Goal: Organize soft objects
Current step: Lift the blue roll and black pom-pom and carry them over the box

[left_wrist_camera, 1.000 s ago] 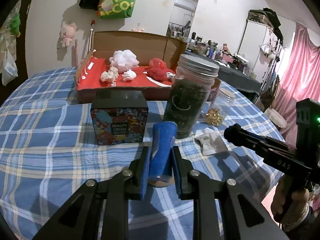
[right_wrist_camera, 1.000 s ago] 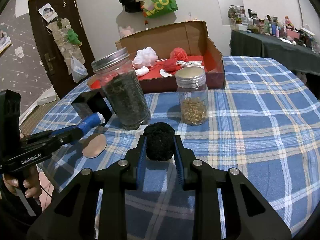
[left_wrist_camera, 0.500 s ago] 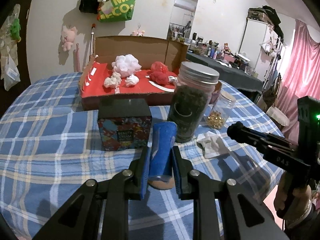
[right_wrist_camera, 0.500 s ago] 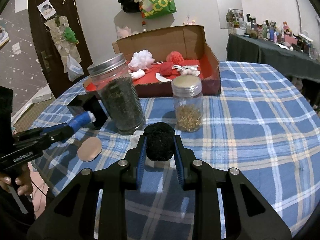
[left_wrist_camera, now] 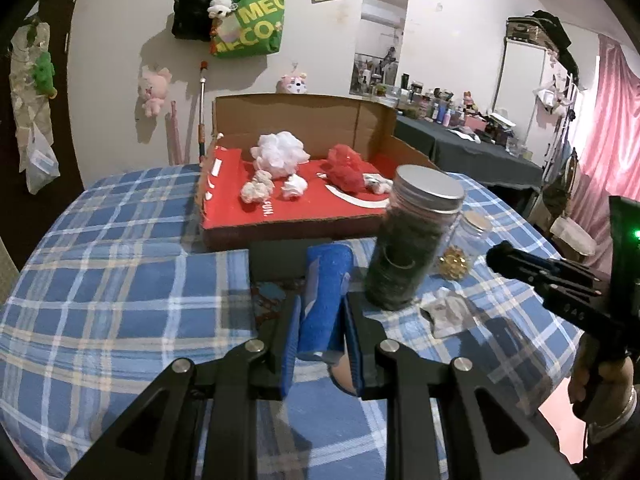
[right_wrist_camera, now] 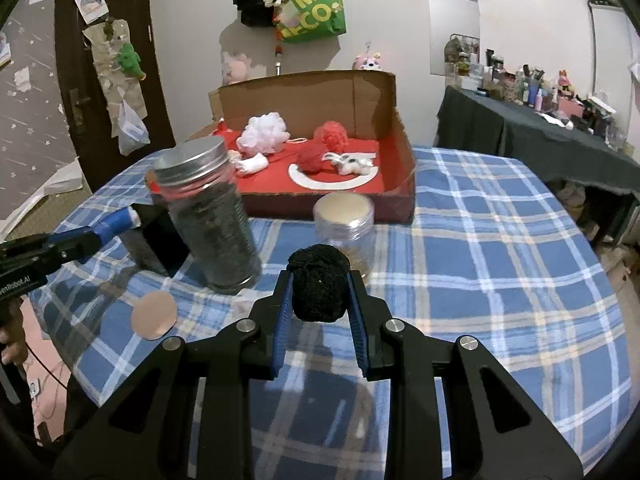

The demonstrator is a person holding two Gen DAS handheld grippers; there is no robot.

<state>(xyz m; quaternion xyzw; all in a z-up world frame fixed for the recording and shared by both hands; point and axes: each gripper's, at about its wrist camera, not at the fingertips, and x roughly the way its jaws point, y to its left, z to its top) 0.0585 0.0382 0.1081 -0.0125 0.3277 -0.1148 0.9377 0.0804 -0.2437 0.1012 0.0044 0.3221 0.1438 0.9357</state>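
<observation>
My left gripper (left_wrist_camera: 322, 320) is shut on a blue roll (left_wrist_camera: 326, 296) and holds it above the table; the roll also shows in the right wrist view (right_wrist_camera: 118, 222). My right gripper (right_wrist_camera: 319, 300) is shut on a black mesh ball (right_wrist_camera: 319, 286), held above the table. The open cardboard box (left_wrist_camera: 288, 222) with a red floor stands at the far side and holds a white pouf (left_wrist_camera: 282, 154), a red pouf (left_wrist_camera: 346, 170) and small white balls (left_wrist_camera: 256, 190). The box also shows in the right wrist view (right_wrist_camera: 372, 204).
A tall dark jar (left_wrist_camera: 412, 240) with a metal lid, a small jar of gold bits (right_wrist_camera: 346, 228) and a black box (left_wrist_camera: 276, 264) stand between the grippers and the cardboard box. A beige pad (right_wrist_camera: 154, 314) and a crumpled wrapper (left_wrist_camera: 448, 312) lie on the plaid cloth.
Both grippers have risen with their loads and moved toward the cardboard box. The black box sits lower and is partly hidden behind the left fingers.
</observation>
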